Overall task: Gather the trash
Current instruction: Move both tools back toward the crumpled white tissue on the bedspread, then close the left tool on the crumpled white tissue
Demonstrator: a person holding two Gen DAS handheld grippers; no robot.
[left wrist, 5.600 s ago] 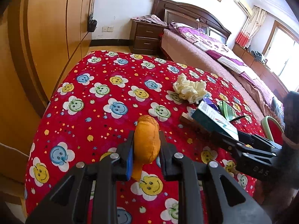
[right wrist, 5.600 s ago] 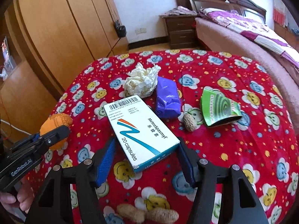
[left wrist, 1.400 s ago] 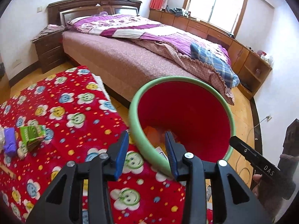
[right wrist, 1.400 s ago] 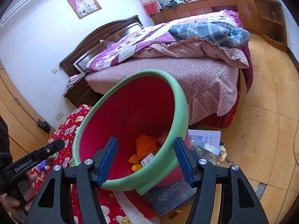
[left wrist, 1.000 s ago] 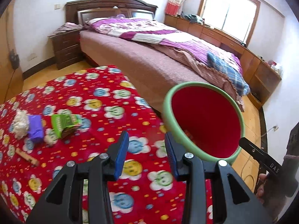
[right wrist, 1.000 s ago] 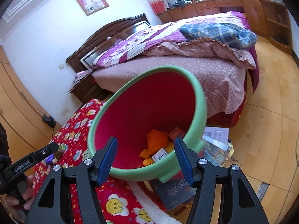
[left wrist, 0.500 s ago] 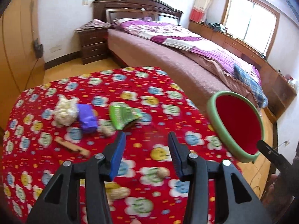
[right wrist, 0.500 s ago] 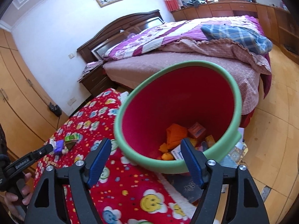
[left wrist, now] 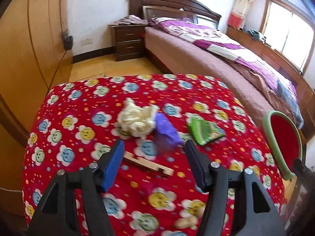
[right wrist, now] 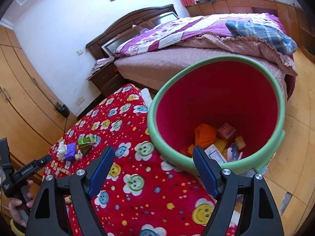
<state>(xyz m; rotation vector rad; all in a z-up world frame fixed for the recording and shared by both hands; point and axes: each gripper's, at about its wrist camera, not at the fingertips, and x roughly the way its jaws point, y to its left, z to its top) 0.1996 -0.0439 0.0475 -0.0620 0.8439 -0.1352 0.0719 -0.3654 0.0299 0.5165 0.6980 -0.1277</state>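
Observation:
My left gripper (left wrist: pixel 154 144) hovers over the red smiley-flower tablecloth (left wrist: pixel 65 102), its jaws opening with nothing between them. Just beyond its tips lie a crumpled tissue (left wrist: pixel 136 121), a purple wrapper (left wrist: pixel 167 130), a green packet (left wrist: pixel 203 131) and a wooden stick (left wrist: pixel 149 164). Peanuts (left wrist: pixel 187 221) lie near the front edge. My right gripper (right wrist: pixel 153 150) is empty too, jaws opening, beside the green-rimmed red bin (right wrist: pixel 206 98), which holds orange peel (right wrist: pixel 203 135) and small boxes. The bin (left wrist: pixel 283 143) stands off the table's right edge.
A bed (left wrist: pixel 226 59) runs along the far right, with a nightstand (left wrist: pixel 128 41) at its head. Wooden wardrobe doors (left wrist: pixel 29 49) line the left. A hand (right wrist: pixel 19 206) holds the left gripper's handle. Wooden floor (right wrist: pixel 295 137) lies beyond the bin.
The left gripper swung away from the bin to face the trash on the table, and its jaws widened. The right gripper drifted over the table's edge, jaws wider. Both earlier loads are gone.

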